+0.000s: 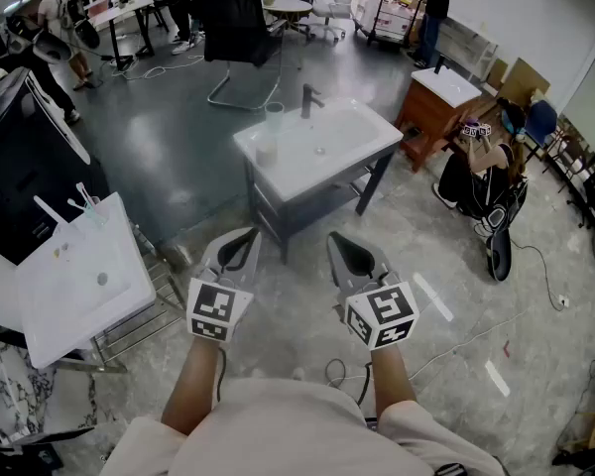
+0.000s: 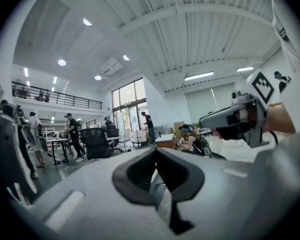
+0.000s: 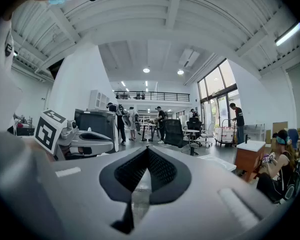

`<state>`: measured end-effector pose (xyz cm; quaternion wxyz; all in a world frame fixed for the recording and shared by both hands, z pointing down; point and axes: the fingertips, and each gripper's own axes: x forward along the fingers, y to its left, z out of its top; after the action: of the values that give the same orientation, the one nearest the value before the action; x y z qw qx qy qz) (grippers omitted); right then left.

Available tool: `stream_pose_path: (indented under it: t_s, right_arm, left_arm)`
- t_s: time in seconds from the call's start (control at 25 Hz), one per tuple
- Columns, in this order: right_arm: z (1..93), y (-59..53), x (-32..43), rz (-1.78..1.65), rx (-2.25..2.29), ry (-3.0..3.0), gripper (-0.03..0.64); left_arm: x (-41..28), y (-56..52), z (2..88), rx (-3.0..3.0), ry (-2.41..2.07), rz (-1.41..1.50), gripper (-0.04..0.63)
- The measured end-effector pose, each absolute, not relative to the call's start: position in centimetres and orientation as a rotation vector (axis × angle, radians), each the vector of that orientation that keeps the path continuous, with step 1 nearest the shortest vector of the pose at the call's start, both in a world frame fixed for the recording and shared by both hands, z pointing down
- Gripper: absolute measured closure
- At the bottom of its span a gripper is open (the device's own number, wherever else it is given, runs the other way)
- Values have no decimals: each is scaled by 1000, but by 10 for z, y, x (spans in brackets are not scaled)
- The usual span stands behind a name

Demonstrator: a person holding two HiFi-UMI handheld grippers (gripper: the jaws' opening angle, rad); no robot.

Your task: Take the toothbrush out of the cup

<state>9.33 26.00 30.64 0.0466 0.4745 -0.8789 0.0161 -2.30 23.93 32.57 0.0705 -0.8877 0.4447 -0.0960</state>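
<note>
Left gripper [image 1: 244, 236] and right gripper [image 1: 337, 239] are side by side, low in front of the body. Fingers on both are pressed together, nothing between them. Cup [image 1: 274, 116] stands on the sink [image 1: 347, 152] ahead, left of the faucet [image 1: 308, 99], well apart from both grippers. Toothbrush is too small to make out.

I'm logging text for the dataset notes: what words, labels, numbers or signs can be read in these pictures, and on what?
No readable text anywhere.
Left marker cube: a black-and-white square pattern only, no letters or digits.
Right marker cube: the same kind of pattern.
Cardboard box: any print is too small to tell.
</note>
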Motion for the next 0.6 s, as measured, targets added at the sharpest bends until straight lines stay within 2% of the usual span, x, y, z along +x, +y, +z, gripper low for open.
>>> stream_pose_path:
  t_s: [0.28,0.6]
  right_arm:
    - [296,261,84,85,1375,-2748,611]
    - [295,252,110,79,1382,-2761,611]
  left_arm:
    - [-14,243,313,-2713,1278,-290,597]
    - [6,237,314,-2678,1273,-313,597]
